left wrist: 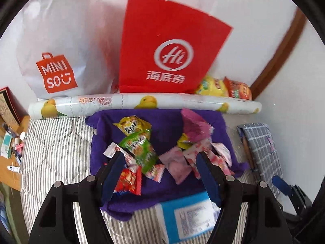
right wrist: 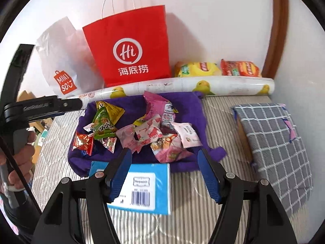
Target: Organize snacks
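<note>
Snacks (right wrist: pixel 140 136) lie in a loose heap on a purple cloth (right wrist: pixel 182 101) spread over my striped bedding (right wrist: pixel 203 223): a green packet (left wrist: pixel 140 148) and a yellow one (left wrist: pixel 132 125) toward the left, a red one (left wrist: pixel 128 180) at the near left, and a scatter of pink and white wrappers (left wrist: pixel 176 162) on the right. My left gripper (left wrist: pixel 160 162) hangs above the near edge of that heap with its jaws apart and nothing between the blue pads; no wrapper touches them. My right gripper (right wrist: pixel 164 160) is likewise parted and empty, poised over a blue box (right wrist: pixel 142 185) that lies at the cloth's near edge and partly on it. In the right wrist view my left hand (right wrist: pixel 20 158) shows at the left border, wrapped round the other gripper's handle.

Behind the cloth a roll printed with yellow ducks (left wrist: pixel 142 103) lies along the wall. Behind it stand a red paper bag (right wrist: pixel 130 52) and a white plastic bag (left wrist: pixel 61 50) (both leaning against the wall), with a yellow chip bag (right wrist: pixel 197 69) and a red chip bag (right wrist: pixel 241 68) to their right. A grey checked cushion (right wrist: pixel 274 146) lies to the right of the cloth, apart from it.
</note>
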`<state>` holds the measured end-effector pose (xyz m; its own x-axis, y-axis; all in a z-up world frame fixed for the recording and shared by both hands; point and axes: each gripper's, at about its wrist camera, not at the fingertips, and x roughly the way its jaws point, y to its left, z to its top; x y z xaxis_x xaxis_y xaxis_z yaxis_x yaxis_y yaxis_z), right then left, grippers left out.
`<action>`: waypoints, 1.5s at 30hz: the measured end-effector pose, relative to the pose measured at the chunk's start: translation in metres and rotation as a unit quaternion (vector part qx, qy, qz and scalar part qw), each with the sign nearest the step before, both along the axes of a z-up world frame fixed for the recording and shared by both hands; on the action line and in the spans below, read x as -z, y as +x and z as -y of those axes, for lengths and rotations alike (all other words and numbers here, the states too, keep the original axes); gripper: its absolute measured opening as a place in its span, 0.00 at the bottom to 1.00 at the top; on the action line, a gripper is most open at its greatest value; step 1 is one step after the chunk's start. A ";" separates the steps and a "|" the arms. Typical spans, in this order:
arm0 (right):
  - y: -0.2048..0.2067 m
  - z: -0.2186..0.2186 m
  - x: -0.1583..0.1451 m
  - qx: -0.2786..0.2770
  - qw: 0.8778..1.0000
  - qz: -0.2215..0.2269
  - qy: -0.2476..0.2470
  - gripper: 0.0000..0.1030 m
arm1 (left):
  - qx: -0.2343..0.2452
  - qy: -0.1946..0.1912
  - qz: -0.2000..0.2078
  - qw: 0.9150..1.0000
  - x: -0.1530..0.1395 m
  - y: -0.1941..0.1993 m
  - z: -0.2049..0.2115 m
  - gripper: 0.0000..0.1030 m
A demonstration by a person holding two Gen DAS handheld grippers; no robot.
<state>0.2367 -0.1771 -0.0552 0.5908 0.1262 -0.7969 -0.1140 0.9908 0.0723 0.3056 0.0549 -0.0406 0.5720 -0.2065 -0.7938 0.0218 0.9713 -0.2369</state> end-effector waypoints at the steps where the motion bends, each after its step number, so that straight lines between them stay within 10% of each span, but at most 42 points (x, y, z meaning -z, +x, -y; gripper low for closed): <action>1: -0.005 0.001 -0.003 0.003 1.000 0.002 -0.002 0.65 | 0.004 0.000 0.006 1.000 -0.004 -0.008 0.002 0.69; 8: -0.039 0.004 -0.016 0.015 1.000 0.002 0.014 0.65 | 0.006 0.021 0.051 0.998 -0.026 -0.069 0.011 0.79; 21: -0.099 0.013 -0.039 0.031 0.999 0.020 0.019 0.97 | -0.021 0.083 0.105 0.991 -0.048 -0.163 0.032 0.95; 45: -0.157 0.022 -0.072 0.033 0.997 0.069 -0.010 0.99 | -0.041 0.093 0.134 0.986 -0.059 -0.229 0.047 0.96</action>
<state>0.0797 -0.1988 0.0171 0.7021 0.0673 -0.7089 -0.0553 0.9977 0.0400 0.0768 0.0076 0.0185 0.7754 -0.0164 -0.6312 -0.0201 0.9985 -0.0506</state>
